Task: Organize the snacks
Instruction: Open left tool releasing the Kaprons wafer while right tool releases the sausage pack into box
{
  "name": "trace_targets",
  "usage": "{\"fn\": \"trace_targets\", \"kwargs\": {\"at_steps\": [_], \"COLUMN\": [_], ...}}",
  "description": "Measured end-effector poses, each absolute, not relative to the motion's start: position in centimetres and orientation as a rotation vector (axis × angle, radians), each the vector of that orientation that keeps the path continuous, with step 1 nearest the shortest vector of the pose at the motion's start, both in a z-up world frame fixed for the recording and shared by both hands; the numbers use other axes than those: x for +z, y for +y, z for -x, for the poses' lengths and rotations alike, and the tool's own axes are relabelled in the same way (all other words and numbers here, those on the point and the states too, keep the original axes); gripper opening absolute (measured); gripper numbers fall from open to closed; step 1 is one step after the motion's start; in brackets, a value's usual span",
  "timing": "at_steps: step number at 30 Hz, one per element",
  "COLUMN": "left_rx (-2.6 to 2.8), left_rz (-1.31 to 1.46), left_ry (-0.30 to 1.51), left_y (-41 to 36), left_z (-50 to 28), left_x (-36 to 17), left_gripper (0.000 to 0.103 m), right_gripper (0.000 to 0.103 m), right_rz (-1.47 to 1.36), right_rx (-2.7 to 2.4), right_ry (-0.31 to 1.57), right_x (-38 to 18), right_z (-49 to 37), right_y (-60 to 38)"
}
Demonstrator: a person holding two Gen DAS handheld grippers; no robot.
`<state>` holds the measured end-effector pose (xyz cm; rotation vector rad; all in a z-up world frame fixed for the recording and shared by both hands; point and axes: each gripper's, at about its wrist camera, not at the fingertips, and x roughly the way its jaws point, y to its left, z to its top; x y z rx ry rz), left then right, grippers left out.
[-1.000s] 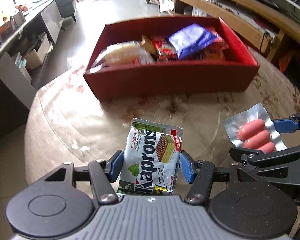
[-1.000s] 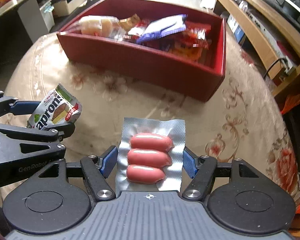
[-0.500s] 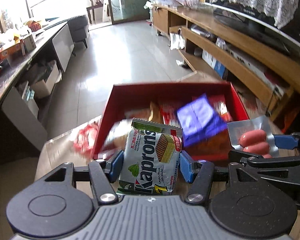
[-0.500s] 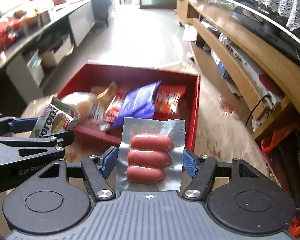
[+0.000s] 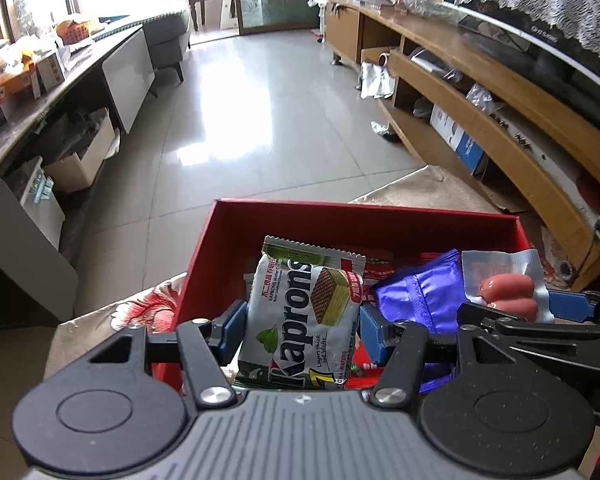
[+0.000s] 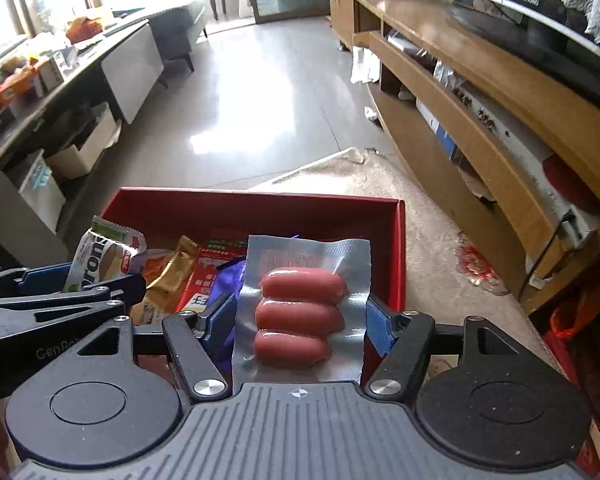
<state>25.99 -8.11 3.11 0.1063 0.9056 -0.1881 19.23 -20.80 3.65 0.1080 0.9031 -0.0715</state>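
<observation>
On my left side, the left gripper [image 5: 300, 330] pinches a Kaprons wafer packet [image 5: 302, 316] between its blue pads [image 5: 231, 330], which press the packet's two side edges. The packet stands upright in the jaws, above the left part of the red box [image 5: 204, 248], which sits on a floral tablecloth [image 5: 112, 316]. From the right wrist camera I see the same packet [image 6: 100, 262] at the far left, over the box's left end.

Inside the box lie a gold wrapper [image 6: 168, 276], a red-and-white packet [image 6: 206, 276] and a purple packet [image 5: 418, 298], all loosely piled.

Further right, my right gripper [image 6: 300, 320] is clamped on a vacuum-sealed pack of three sausages [image 6: 300, 312], its blue pads [image 6: 376, 326] squeezing the silver film from both sides. That pack hangs over the right part of the box, just inside its right wall [image 6: 398, 256]. In the left wrist view it [image 5: 504, 288] shows beside the purple packet.

Right of the table runs a long wooden shelf unit [image 6: 500, 120].
</observation>
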Motion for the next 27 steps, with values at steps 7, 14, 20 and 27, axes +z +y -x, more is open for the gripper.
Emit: {"fn": "trace_targets", "kwargs": {"at_steps": [7, 14, 20, 27], "left_rx": [-0.179, -0.171, -0.165, -0.159], "left_rz": [-0.105, -0.112, -0.132, -0.138], "left_ry": [0.916, 0.923, 0.934, 0.942], "left_y": [-8.2, -8.2, -8.5, -8.4], "left_z": [-27.1, -27.2, -27.3, -27.3], "left_x": [2.1, 1.5, 1.0, 0.9], "left_gripper": [0.056, 0.056, 0.056, 0.057], "right_gripper": [0.074, 0.074, 0.074, 0.076], "right_rz": [-0.111, -0.085, -0.091, -0.081], "right_rx": [-0.072, -0.076, -0.085, -0.088], "right_ry": [0.911, 0.907, 0.899, 0.897], "right_x": [2.5, 2.3, 2.1, 2.1], "right_z": [-20.2, -20.6, -20.8, -20.8], "right_y": [-20.7, -20.6, -20.8, -20.6]}}
